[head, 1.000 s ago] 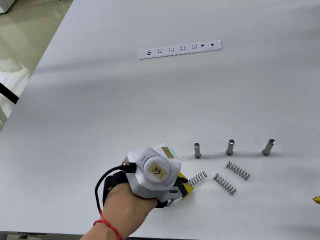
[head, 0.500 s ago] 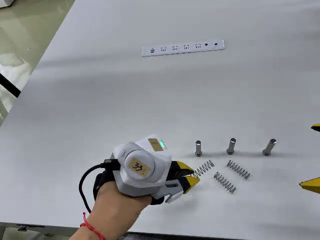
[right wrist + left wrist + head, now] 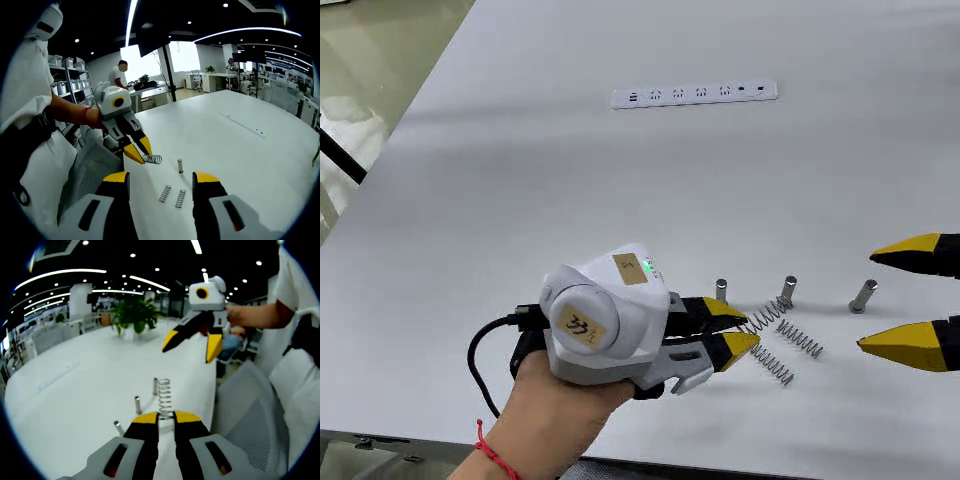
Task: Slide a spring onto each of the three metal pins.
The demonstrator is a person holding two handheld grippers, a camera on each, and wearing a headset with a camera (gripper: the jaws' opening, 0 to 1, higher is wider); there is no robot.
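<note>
The left gripper (image 3: pixel 748 332) has its fingers closed on one end of a spring (image 3: pixel 767 315). The rest of the spring juts out free, apparently lifted off the worktop (image 3: pixel 620 200), near the middle pin (image 3: pixel 787 290). The right gripper (image 3: pixel 865 300) hovers with its fingers wide and empty. Two more springs (image 3: pixel 800 340) lie just in front of the pins (image 3: pixel 721 290). Pinched at one end only, the spring may sag off-axis, snag the pin's tip and topple it, or slip from the fingers.
</note>
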